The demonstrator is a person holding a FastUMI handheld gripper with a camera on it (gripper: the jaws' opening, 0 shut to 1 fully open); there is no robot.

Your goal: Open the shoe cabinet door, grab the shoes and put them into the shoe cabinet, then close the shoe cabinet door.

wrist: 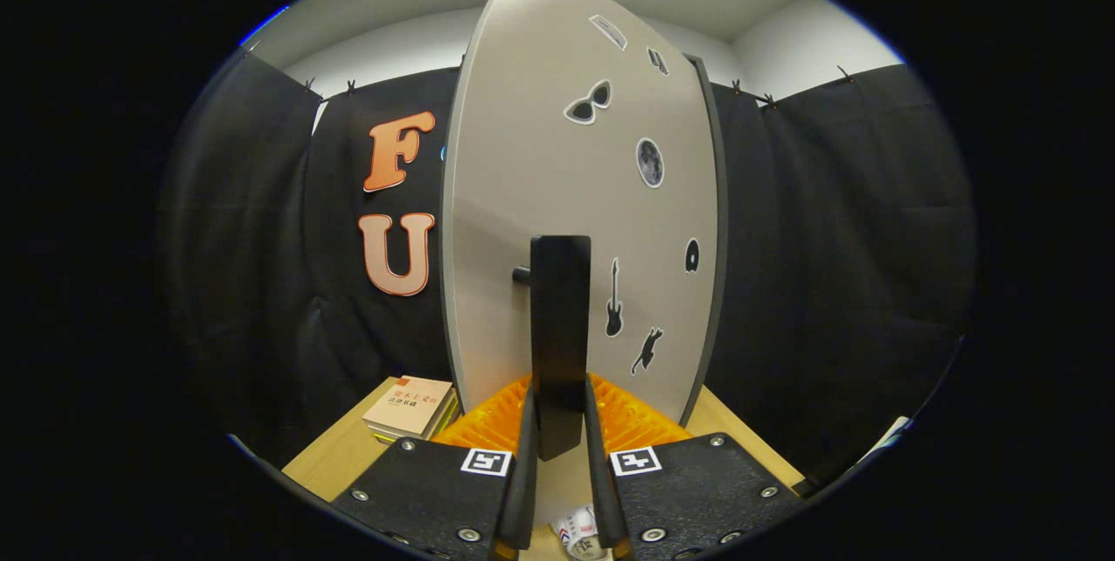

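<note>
Tongs (558,422): pinching the tall black bar handle (560,326), both fingers pressed on its sides.
Door: grey sticker-dotted shoe cabinet door (540,195), just ahead, standing on the pale wooden counter (335,456).
Beside: stacked books (409,408), left of door.

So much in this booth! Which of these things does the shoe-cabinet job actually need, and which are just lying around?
Part of the job:
- shoe cabinet door, standing edge-on just ahead
- black door handle, clamped between the fingers
- gripper, shut on that handle

Just lying about:
- stack of books on the wooden table, beside the door
- stickers on the door
</note>
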